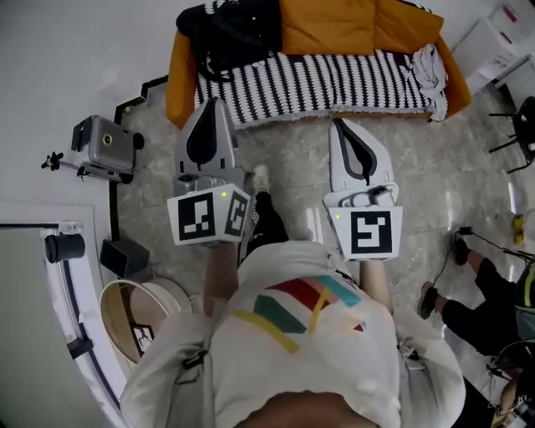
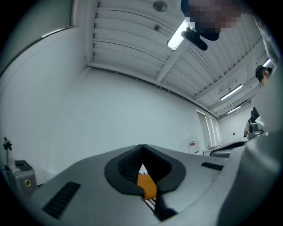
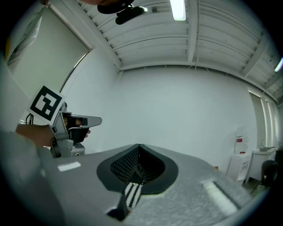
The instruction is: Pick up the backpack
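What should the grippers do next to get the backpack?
Probably reach the left gripper forward: the black backpack lies ahead of it on the sofa, untouched, and both it and the right gripper are shut and empty.

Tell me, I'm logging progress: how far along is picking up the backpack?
Done: nothing; the backpack lies untouched on the sofa. In hand: the left gripper and right gripper, both shut and empty, point at the sofa from short of it. Left: reach, open, grasp, lift.
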`<state>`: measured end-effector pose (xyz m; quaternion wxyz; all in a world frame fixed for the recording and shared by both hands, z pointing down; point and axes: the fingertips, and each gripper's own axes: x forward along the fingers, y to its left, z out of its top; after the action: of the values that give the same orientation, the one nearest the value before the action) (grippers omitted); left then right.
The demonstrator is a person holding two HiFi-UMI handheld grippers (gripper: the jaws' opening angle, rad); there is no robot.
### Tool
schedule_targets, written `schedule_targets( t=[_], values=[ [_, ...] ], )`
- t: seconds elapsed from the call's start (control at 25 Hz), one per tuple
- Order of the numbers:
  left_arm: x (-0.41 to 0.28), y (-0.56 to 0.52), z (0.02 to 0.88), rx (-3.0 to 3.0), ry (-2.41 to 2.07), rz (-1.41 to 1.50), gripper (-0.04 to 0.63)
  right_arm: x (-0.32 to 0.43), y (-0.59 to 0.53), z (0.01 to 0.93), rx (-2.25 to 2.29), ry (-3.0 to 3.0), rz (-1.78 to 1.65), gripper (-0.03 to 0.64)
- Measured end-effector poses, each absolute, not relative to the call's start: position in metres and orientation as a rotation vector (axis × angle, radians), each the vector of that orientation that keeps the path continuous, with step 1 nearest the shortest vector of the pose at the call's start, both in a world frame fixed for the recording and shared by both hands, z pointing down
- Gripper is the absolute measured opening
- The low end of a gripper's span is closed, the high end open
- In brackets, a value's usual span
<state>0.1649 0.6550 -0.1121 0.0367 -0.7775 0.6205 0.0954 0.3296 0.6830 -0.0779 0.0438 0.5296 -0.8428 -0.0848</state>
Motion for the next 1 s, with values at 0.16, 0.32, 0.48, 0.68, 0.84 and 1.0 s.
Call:
schedule_targets(
  t=[0.16,0.32,0.48,0.68,0.84,1.0],
  values=[
    [0.156,0.605,-0.103,-2.430,1.896,0.278,0.012,0.321,0.638,-0.071,1.628,-2.535,-0.233,0.003],
    [0.136,0.551,-0.088,-2.488,1.912,0.264,0.012,0.292,0.593,-0.059,1.582,-2.510,-0.204,0.005],
    [0.115,0.497,-0.093,-2.510,1.905,0.261,0.012,0.268,0.543,-0.062,1.566,-2.492,-0.176,0.004],
    [0.086,0.431,-0.097,-2.554,1.875,0.265,0.012,0.231,0.471,-0.070,1.570,-2.499,-0.165,0.005],
    [0.065,0.383,-0.097,-2.609,1.845,0.290,0.012,0.197,0.421,-0.078,1.583,-2.507,-0.195,0.005],
    [0.054,0.339,-0.103,-2.619,1.792,0.286,0.012,0.177,0.377,-0.078,1.591,-2.490,-0.199,0.003]
  ],
)
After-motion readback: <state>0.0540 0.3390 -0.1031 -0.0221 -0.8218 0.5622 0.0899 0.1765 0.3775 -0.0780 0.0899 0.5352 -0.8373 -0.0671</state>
